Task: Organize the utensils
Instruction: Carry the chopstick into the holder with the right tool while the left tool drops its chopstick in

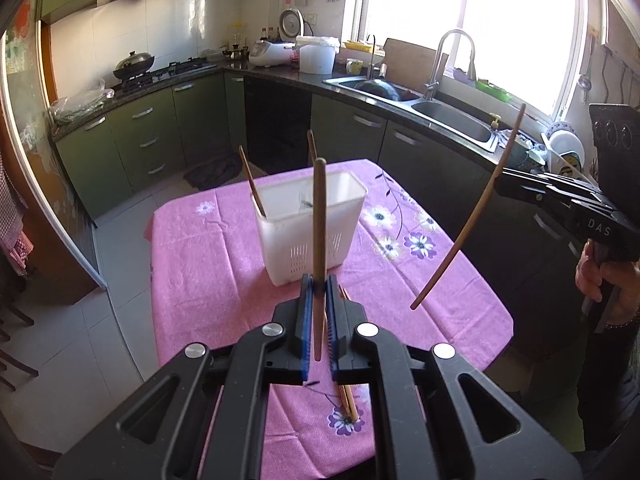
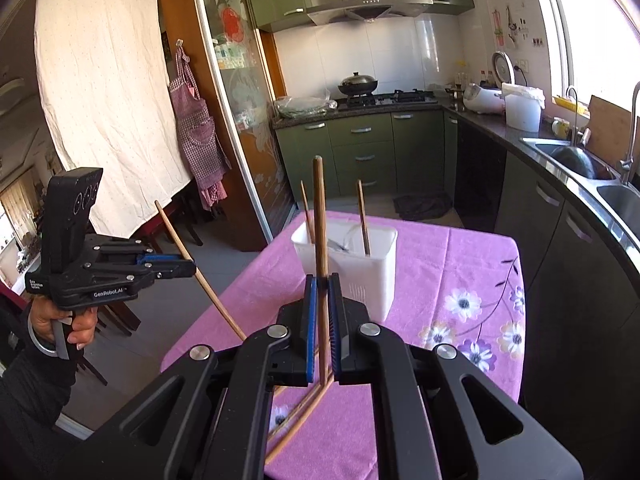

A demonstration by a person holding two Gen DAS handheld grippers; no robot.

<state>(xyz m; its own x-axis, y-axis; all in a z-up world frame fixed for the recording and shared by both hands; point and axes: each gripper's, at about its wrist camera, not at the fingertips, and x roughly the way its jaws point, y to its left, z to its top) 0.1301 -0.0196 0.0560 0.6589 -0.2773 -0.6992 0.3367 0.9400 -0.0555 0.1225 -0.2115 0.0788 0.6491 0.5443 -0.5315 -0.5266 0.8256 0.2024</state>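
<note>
A white plastic utensil holder [image 1: 312, 236] [image 2: 360, 276] stands on the pink flowered tablecloth [image 1: 208, 272], with two wooden chopsticks [image 1: 251, 184] [image 2: 363, 220] leaning inside it. My left gripper [image 1: 319, 284] [image 2: 192, 270] is shut on one chopstick [image 1: 319, 220] [image 2: 212, 292], raised above the table short of the holder. To its right, my right gripper [image 2: 322, 282] [image 1: 500, 182] is shut on another chopstick [image 2: 320, 220] [image 1: 472, 216], also in the air. A few loose chopsticks [image 1: 347, 400] [image 2: 304, 420] lie on the cloth under the grippers.
The small table stands in a kitchen. A dark counter with a double sink [image 1: 448, 120] and green cabinets [image 1: 140, 140] runs behind and to the right. A stove with a wok [image 2: 358, 84] is at the back. Wooden chairs [image 2: 116, 316] stand to the left.
</note>
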